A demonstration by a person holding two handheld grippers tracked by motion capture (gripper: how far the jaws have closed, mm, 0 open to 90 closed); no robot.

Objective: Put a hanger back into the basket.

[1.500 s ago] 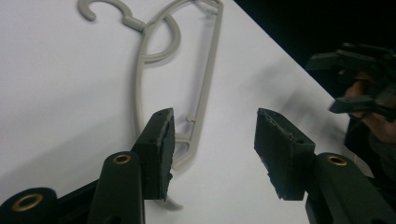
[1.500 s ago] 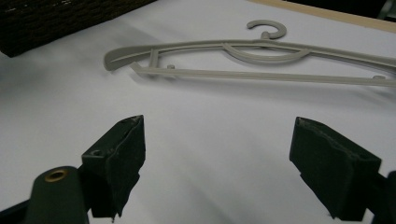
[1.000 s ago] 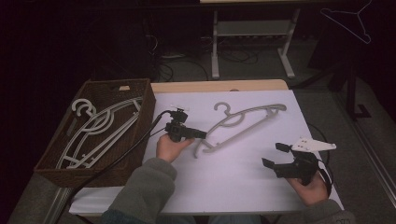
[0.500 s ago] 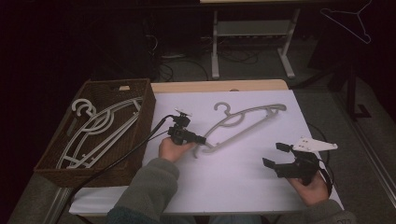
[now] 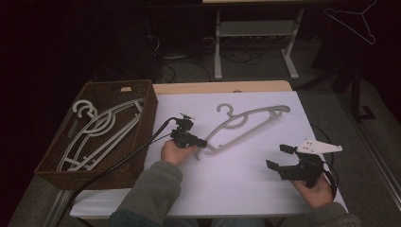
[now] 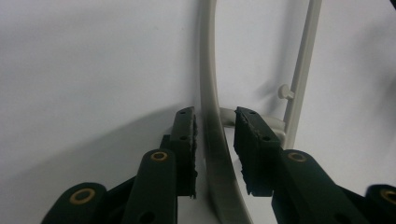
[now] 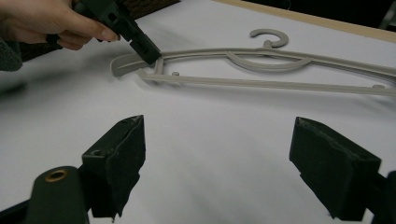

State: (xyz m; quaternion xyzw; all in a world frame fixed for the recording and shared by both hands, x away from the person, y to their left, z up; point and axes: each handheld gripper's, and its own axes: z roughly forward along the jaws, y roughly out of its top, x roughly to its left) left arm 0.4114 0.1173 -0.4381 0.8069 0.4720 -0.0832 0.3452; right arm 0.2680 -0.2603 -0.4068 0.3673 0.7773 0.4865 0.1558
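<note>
Grey hanger [image 5: 248,125] lies flat mid-table, long axis diagonal, hook [image 5: 226,109] pointing away. Left gripper [image 6: 215,135] straddles its near-left end, jaws just closing, gaps remaining. Right gripper [image 7: 217,163] gapes wide, empty.

A grey plastic hanger [image 5: 246,125] lies flat on the white table, hook pointing away.

Three cameras: one fixed overhead, one riding each gripper

High view looks forward and down over the table [image 5: 246,189]; left gripper view sits close above the grey hanger [image 6: 210,93]; right gripper view looks low across the table toward that same hanger [image 7: 261,70].
</note>
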